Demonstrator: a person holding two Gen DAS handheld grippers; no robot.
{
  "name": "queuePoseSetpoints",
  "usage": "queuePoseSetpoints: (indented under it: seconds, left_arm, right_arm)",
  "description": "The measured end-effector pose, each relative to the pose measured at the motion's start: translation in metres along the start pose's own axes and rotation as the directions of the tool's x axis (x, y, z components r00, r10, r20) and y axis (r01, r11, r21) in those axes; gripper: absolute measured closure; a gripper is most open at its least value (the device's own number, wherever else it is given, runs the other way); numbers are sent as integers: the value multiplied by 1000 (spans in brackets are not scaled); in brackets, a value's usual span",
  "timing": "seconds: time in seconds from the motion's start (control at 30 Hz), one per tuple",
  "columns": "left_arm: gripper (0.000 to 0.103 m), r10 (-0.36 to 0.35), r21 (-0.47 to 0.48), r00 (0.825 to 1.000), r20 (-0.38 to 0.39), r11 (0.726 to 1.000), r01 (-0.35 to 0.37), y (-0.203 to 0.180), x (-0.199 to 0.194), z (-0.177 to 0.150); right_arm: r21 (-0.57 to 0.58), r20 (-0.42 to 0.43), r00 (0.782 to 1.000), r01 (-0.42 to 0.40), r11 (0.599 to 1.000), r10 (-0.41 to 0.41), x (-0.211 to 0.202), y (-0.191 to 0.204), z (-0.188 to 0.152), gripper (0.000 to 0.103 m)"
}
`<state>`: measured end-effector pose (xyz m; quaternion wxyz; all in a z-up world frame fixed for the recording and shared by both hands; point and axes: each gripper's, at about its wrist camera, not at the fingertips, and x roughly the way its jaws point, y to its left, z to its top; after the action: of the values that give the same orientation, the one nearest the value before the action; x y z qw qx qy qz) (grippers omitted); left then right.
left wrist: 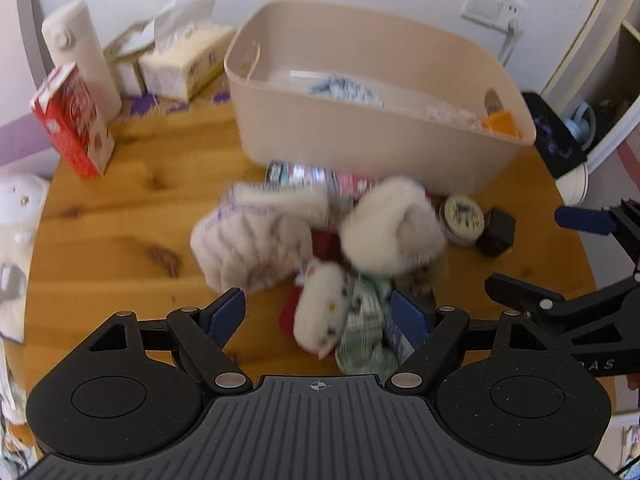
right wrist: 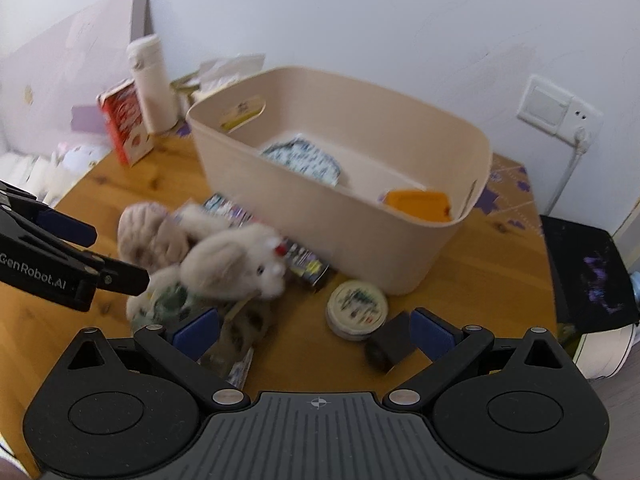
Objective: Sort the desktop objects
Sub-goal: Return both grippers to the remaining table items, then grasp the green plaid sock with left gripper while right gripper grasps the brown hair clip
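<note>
Both hand-held grippers, left [left wrist: 316, 312] and right [right wrist: 316, 330], gape empty above the wooden desk [left wrist: 120, 240]; "GenRobot.AI" marks the left one at centre-left of the right wrist view.

"GenRobot.AI" on the left gripper [right wrist: 86, 254].

the table [right wrist: 472, 280] is warm knotty wood with a smooth sheen; the beige bin [right wrist: 360, 236] looks matt, smooth plastic; the plush toy [right wrist: 236, 264] is fuzzy cloth; the red carton [left wrist: 74, 120] is printed paper.
</note>
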<state>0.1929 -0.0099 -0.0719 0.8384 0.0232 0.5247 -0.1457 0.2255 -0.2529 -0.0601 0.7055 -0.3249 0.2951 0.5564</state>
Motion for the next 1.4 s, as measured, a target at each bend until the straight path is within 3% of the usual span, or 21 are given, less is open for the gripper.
queuePoseSetpoints:
  seconds: [0.1,0.37,0.6,1.0,1.07,1.2,1.4]
  left_arm:
    - [22,1,-5,999,-35,1000,-1,0,4,-11]
    - [22,-22,-125,993,-120,992,7,7,18,-30]
    - [22,-44,-205,990,-133,979,16,12,26,-32]
    - [22,-64,-294,988,-143,956,20,14,48,-26]
    - [22,-63,-310,987,-149,951,14,12,52,-26]
    - [24,-75,-353,985,-153,935,17,15,57,-26]
    - [48,-76,-362,983,-168,932,10,18,60,-28]
  right_arm:
    - [-9,-27,999,-17,1000,17,4,5,-6,0]
    - [-72,-105,992,-73,995,65,19,23,-18,0]
    - [-99,-125,988,-99,990,86,29,37,-19,0]
    - [-129,-120,992,-62,990,46,50,43,-12,0]
    - [-127,-118,992,-68,990,53,52,42,-11,9]
    - [-118,-113,993,-59,991,45,55,40,-11,15]
    - [-94,-114,990,-89,992,78,54,37,-13,32]
